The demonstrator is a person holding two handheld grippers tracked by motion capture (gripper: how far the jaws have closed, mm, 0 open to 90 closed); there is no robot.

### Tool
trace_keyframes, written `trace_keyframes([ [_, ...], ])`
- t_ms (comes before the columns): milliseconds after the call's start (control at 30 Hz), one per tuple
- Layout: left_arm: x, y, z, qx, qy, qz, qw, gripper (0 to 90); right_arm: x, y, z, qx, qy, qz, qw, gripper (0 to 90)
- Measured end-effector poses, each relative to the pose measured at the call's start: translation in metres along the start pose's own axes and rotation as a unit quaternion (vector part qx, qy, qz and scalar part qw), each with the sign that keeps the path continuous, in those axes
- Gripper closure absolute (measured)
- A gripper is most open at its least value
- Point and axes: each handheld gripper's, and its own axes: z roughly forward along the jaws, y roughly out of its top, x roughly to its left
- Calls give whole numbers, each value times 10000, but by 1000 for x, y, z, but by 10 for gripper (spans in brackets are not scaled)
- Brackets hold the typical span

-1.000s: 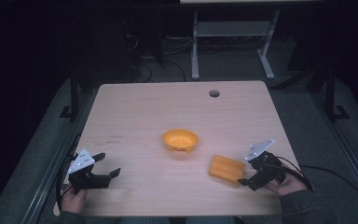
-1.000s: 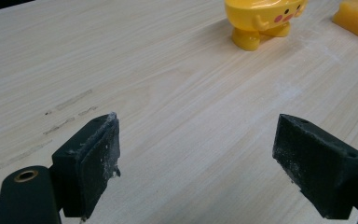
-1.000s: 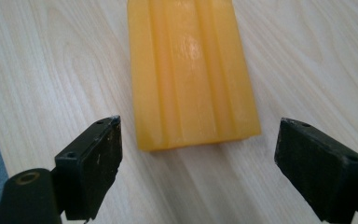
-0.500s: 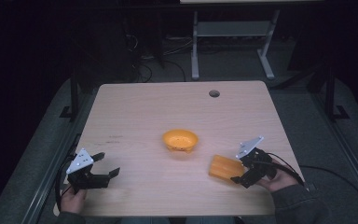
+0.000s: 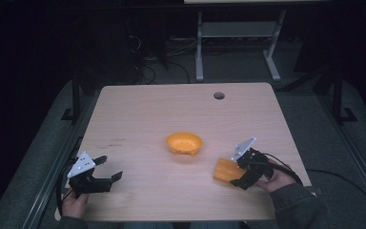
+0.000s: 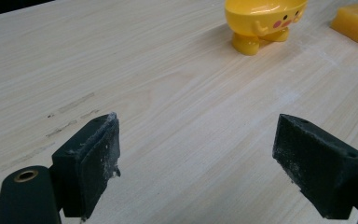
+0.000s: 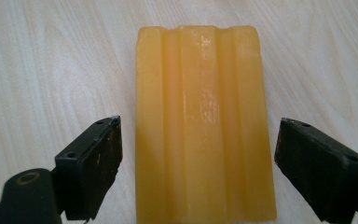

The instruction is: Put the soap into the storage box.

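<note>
While both jaws gape, yellow bowl (image 5: 184,143) sits apparently empty; ridged block (image 7: 205,121) between right jaws.

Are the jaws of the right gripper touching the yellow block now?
Apart. In the right gripper view, bare table shows between each jaw of the right gripper and the sides of the yellow block.

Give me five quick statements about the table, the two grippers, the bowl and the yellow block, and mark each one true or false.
1. The ridged yellow sponge block lies between the open jaws of the right gripper. True.
2. The left gripper is clamped on the yellow footed bowl. False: it is open, with the bowl far ahead.
3. The bowl stands upright on the light wooden table. True.
4. The block lies inside the bowl. False: it lies on the table beside it.
5. The table has a round hole. True.
</note>
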Motion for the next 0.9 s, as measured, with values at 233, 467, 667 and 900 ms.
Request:
trace_keyframes([
  [233, 0, 0, 0, -1, -5, -7, 10000, 143, -2, 7, 13, 228, 60, -49, 9997, 144],
  [467, 0, 0, 0, 0, -8, -7, 10000, 143, -1, 12, 22, 390, 86, -78, 9992, 148],
  [667, 0, 0, 1, 8, -10, -3, 10000, 143, -2, 12, 26, 514, 24, -50, 9987, 181],
  [900, 0, 0, 0, -1, -5, -6, 10000, 143, -1, 14, 27, 571, -45, -5, 9984, 186],
])
